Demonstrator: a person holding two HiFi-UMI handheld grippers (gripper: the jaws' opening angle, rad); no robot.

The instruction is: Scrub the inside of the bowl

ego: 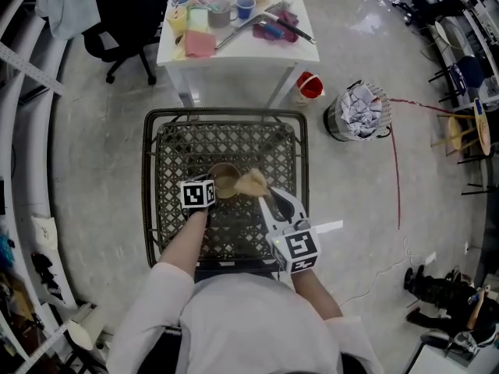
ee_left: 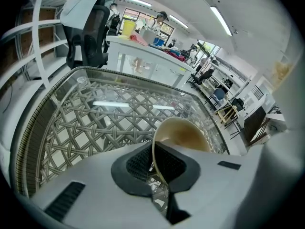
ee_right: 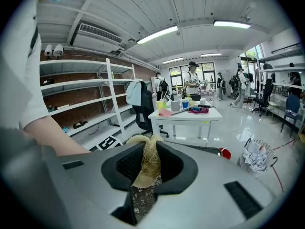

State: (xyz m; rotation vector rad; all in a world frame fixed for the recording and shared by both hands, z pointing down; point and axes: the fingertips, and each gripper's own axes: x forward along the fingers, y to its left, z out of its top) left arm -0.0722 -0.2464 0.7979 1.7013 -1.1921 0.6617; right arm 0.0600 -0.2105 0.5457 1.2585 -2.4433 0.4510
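Observation:
A tan bowl [ego: 225, 181] is held over the glass-topped wicker table [ego: 171, 142]. My left gripper [ego: 209, 195] is shut on the bowl's near rim. In the left gripper view the bowl [ee_left: 183, 132] tilts, its brownish inside facing up, and the rim is clamped between the dark pads [ee_left: 138, 163]. My right gripper [ego: 263, 195] is shut on a straw-coloured fibre scrubber [ego: 251, 182], which sits just right of the bowl's rim. The right gripper view shows the scrubber [ee_right: 149, 161] pinched between the jaws, its frayed top sticking out.
A white table [ego: 234, 49] with cups, cloths and tools stands beyond the wicker table. A red bucket [ego: 309, 86] and a wire bin of crumpled paper [ego: 359, 111] sit on the floor to the right. An office chair [ego: 125, 22] is at the upper left.

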